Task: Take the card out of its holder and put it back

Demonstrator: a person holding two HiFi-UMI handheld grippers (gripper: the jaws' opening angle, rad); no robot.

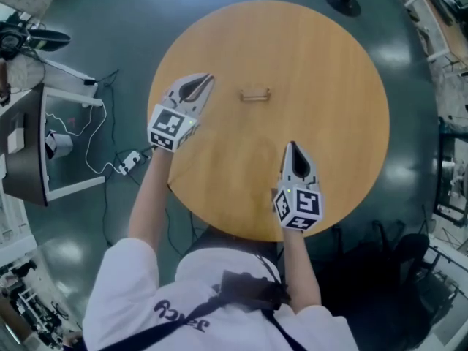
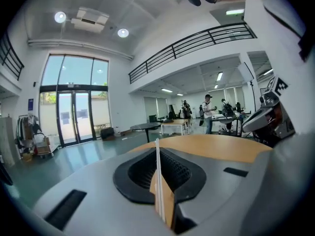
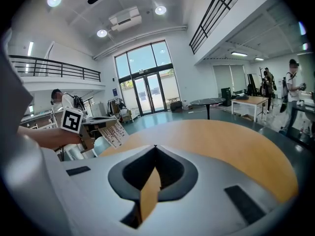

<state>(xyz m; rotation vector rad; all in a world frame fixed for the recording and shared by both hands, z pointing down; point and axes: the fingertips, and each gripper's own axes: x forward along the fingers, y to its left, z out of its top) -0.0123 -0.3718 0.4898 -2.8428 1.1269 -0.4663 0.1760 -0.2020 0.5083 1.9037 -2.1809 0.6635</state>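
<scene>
Both claws are clenched: left claw (image 1: 209, 80) on a thin white card (image 2: 158, 181), right claw (image 3: 155, 148) on nothing.

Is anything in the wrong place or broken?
Only the card is out of place. Its thin white edge shows pinched in the shut left gripper, not in the holder, which stands apart on the table. Nothing looks spilled or broken.
</scene>
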